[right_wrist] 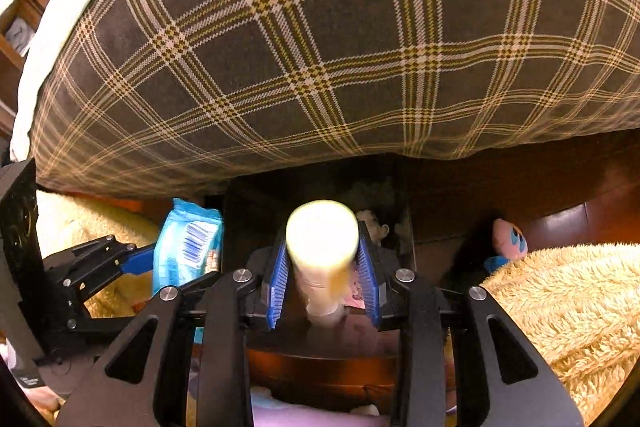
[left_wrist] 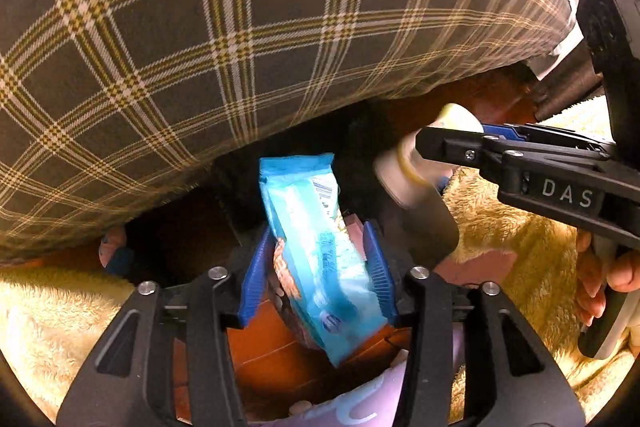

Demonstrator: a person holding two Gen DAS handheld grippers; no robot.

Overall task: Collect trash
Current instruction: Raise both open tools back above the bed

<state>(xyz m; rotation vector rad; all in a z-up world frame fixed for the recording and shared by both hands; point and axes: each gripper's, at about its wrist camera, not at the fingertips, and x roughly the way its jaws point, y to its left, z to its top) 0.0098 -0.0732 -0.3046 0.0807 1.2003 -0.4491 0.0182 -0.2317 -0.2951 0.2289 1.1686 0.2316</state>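
- The left gripper (left_wrist: 318, 273) is clamped on a blue snack packet (left_wrist: 316, 251), held upright in the air just in front of the plaid-covered mattress (left_wrist: 240, 27) and above the red-brown floor.
- The right gripper (right_wrist: 323, 277) is closed around a pale plastic bottle (right_wrist: 322, 255), lifted beside the packet.
- Judged by looks, the packet is light, crinkly and slick; a pinch across its middle seems secure.
- The bottle looks rigid, smooth and round, so it could roll between the blue pads (right_wrist: 276, 283); a mid-body hold suits it.
- Readable: "DAS" on the right gripper's body, a barcode on the packet; its brand lettering is too blurred.
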